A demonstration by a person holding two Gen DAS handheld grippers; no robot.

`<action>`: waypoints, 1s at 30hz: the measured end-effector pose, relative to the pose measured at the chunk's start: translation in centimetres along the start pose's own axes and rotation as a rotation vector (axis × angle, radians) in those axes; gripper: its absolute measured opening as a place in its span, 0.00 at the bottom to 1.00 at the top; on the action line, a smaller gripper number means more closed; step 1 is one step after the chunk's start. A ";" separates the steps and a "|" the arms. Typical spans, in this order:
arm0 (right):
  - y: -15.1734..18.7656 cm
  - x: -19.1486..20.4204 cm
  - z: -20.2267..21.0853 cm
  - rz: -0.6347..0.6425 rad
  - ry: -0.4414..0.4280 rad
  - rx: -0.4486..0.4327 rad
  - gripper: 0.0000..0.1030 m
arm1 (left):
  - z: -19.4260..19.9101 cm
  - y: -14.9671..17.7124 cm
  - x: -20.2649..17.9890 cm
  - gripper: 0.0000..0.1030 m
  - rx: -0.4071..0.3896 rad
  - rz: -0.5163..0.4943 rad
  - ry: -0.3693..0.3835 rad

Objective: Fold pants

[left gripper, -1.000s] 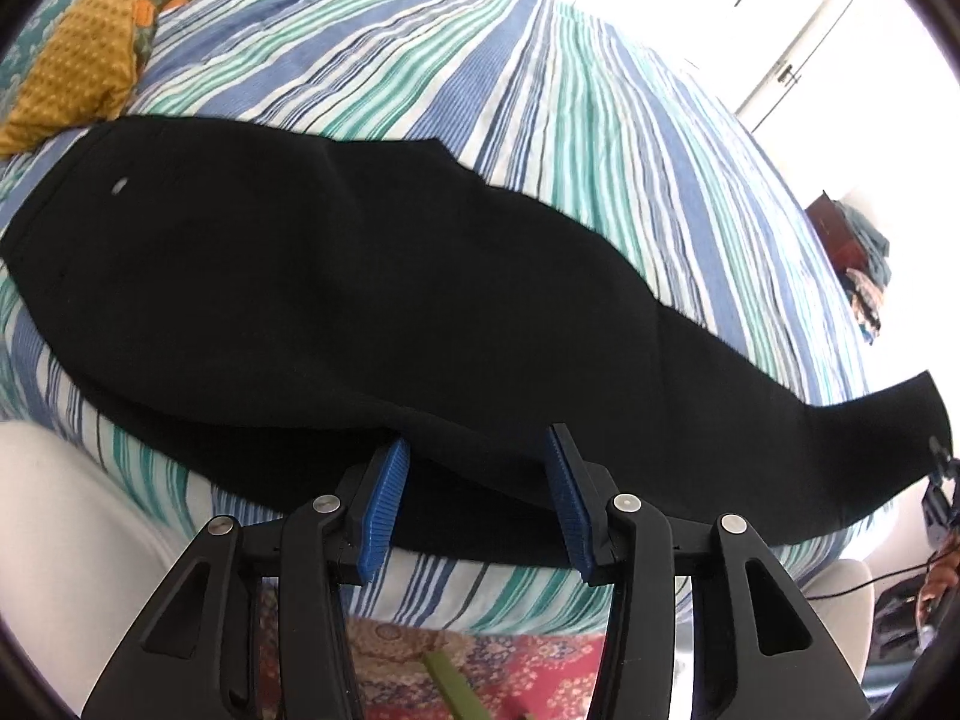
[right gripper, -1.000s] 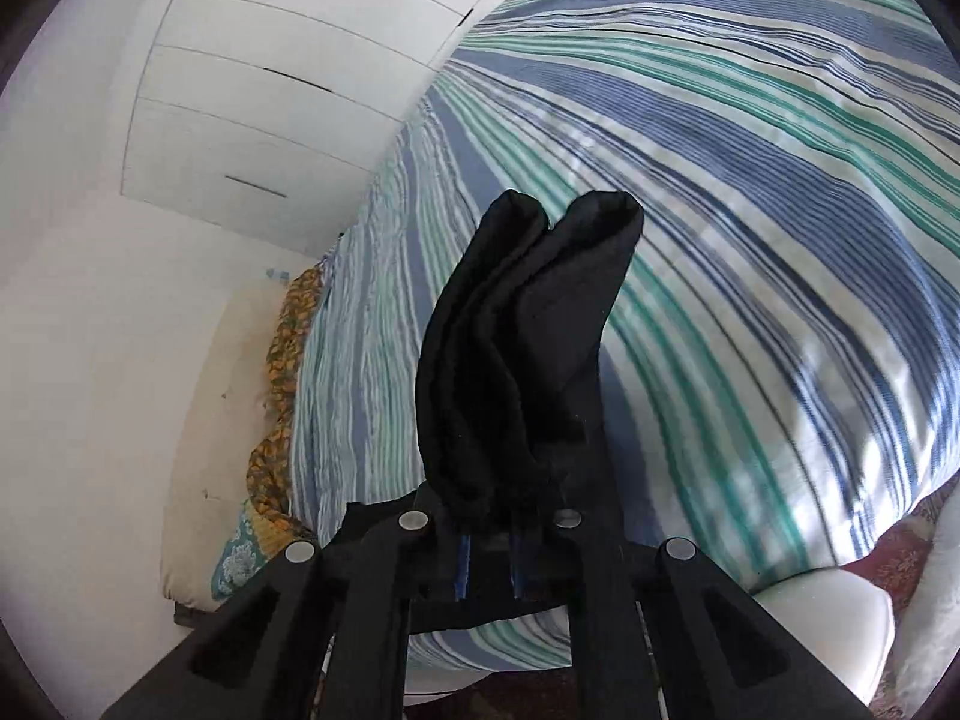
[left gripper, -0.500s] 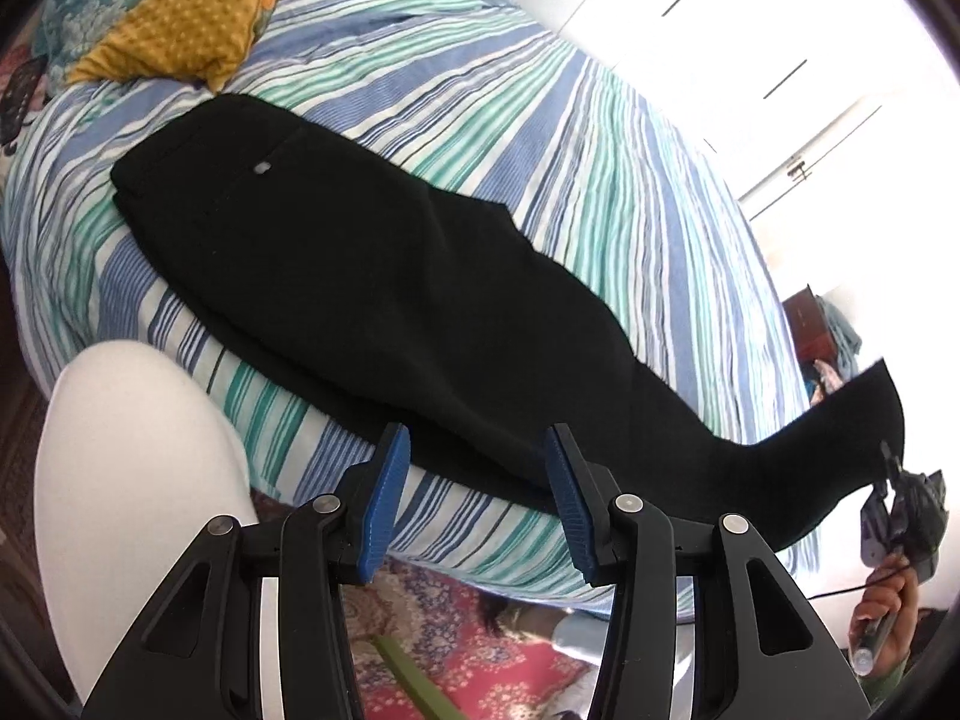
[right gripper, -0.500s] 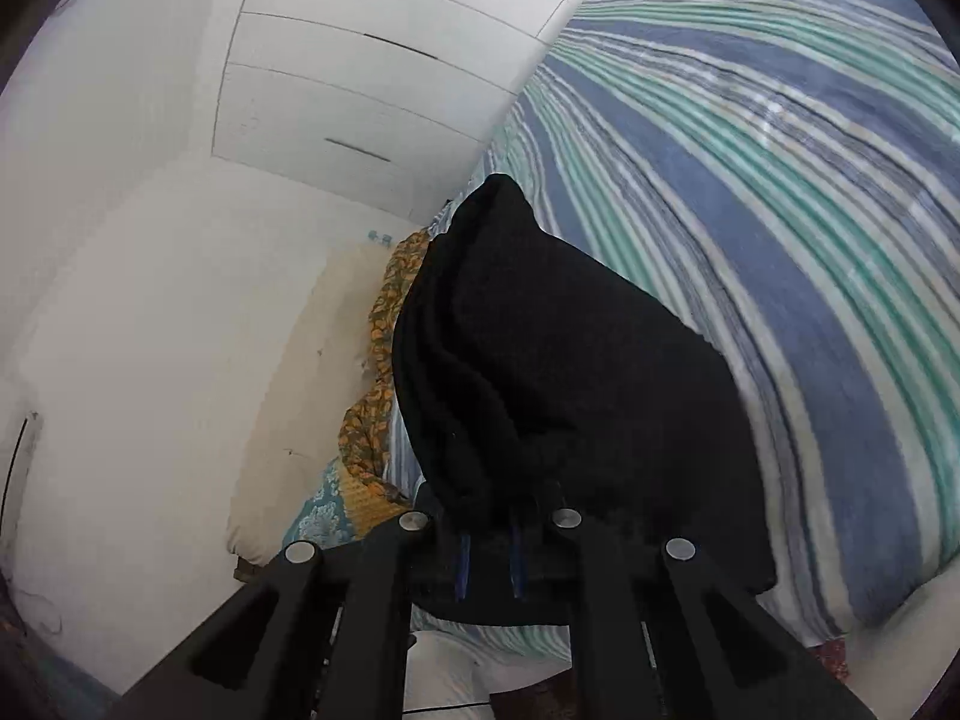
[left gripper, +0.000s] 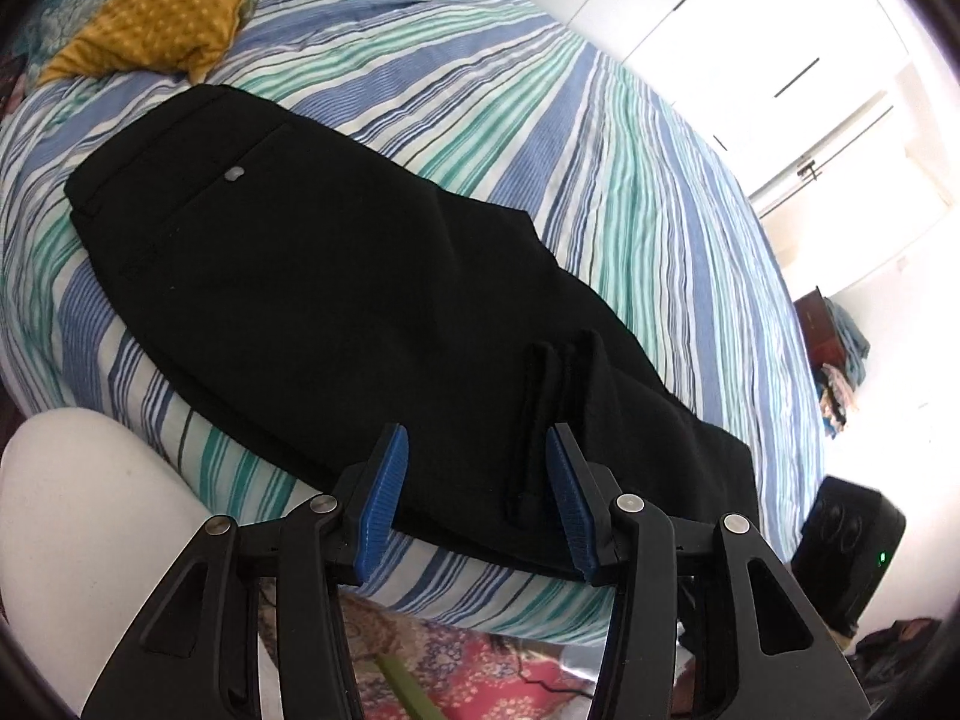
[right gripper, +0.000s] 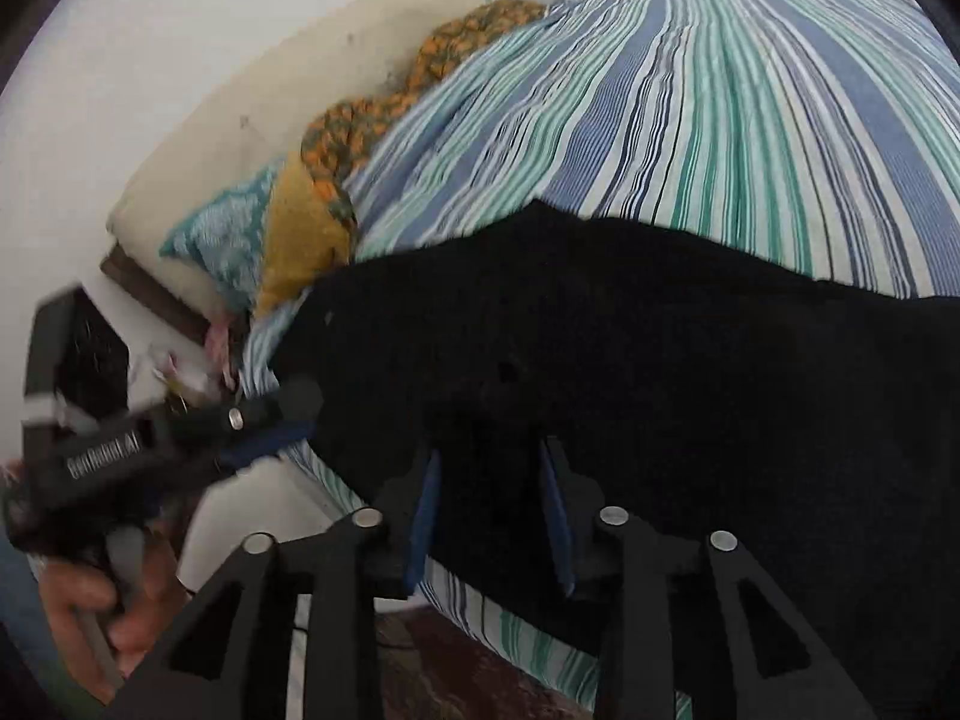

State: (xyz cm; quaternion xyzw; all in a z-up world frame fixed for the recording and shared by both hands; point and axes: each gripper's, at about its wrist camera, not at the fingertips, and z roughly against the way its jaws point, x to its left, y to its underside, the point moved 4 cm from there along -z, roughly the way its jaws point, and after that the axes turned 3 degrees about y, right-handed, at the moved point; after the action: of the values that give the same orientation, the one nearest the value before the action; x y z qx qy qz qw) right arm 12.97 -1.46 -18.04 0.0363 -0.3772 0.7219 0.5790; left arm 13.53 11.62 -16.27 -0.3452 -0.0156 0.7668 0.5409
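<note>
Lying flat, matte black pants [left gripper: 312,276]

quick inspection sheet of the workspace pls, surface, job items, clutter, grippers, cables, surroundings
surface: striped bedspread in blue, green and white, rumpled, on a bed.
job's things: black pants lying along the near edge, waistband toward the pillows, hem end doubled back on top.
clutter: yellow pillow, patterned pillows behind it.
grippers: left gripper open at the pants' near edge, holding nothing; right gripper open, the fabric between its fingers looks loose.
cables: thin dark lead on the floor.
surroundings: white wardrobe doors, red patterned rug, black device with a green light.
</note>
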 end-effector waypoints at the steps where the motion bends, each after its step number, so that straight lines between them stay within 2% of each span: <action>1: 0.6 0.0 0.6 0.020 0.008 -0.007 0.44 | 0.4 0.1 0.1 0.47 -0.004 0.002 0.008; 2: 1.4 0.1 1.9 0.042 0.009 -0.023 0.50 | 0.6 0.3 -0.2 0.47 -0.009 -0.006 0.020; 3: 1.9 0.2 3.7 0.067 0.015 -0.050 0.63 | 0.7 0.4 -0.9 0.47 -0.010 -0.032 0.039; 4: 2.5 0.1 5.6 0.092 0.030 -0.090 0.69 | 0.4 0.4 -1.7 0.47 -0.001 -0.065 0.057; 5: 3.2 0.0 7.2 0.111 0.052 -0.128 0.76 | -0.3 0.5 -2.9 0.38 0.017 -0.115 0.073; 7: 4.1 -1.0 10.2 0.125 0.095 -0.172 0.78 | -2.3 0.8 -4.8 0.22 0.061 -0.205 0.071; 8: 4.6 -1.7 11.2 0.119 0.119 -0.179 0.78 | -3.2 1.0 -5.6 0.17 0.072 -0.241 0.067; 11: 6.0 -3.6 13.7 0.066 0.166 -0.197 0.78 | -5.8 1.6 -7.3 0.16 0.104 -0.314 0.037; 16: 7.1 -5.5 14.9 -0.013 0.197 -0.215 0.78 | -8.3 2.7 -9.0 0.17 0.135 -0.433 -0.045; 17: 6.9 -5.8 14.9 -0.018 0.196 -0.222 0.78 | -8.6 2.9 -9.1 0.03 0.144 -0.450 -0.062; 18: 6.7 -5.9 15.1 -0.019 0.196 -0.231 0.78 | -8.9 3.2 -9.1 0.02 0.151 -0.466 -0.085; 20: 6.4 -6.1 15.5 -0.013 0.200 -0.245 0.78 | -8.4 3.4 -9.0 0.02 0.152 -0.460 -0.084; 24: 6.3 -6.7 16.4 -0.029 0.208 -0.270 0.78 | -6.1 3.2 -8.0 0.07 0.125 -0.396 -0.019; 26: 6.4 -6.8 16.5 -0.033 0.217 -0.271 0.78 | -6.1 3.2 -7.7 0.34 0.141 -0.378 0.024; 28: 6.5 -7.0 16.4 -0.034 0.221 -0.263 0.78 | -6.2 3.3 -7.6 0.39 0.134 -0.393 0.005; 30: 6.4 -7.0 16.0 -0.034 0.215 -0.253 0.78 | -6.8 3.4 -7.9 0.39 0.144 -0.403 0.009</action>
State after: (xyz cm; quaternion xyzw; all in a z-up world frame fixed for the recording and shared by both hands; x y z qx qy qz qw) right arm 3.58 -16.80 -13.28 -0.1082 -0.4003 0.6584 0.6282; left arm 15.85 1.20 -18.69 -0.2990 -0.0269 0.6407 0.7067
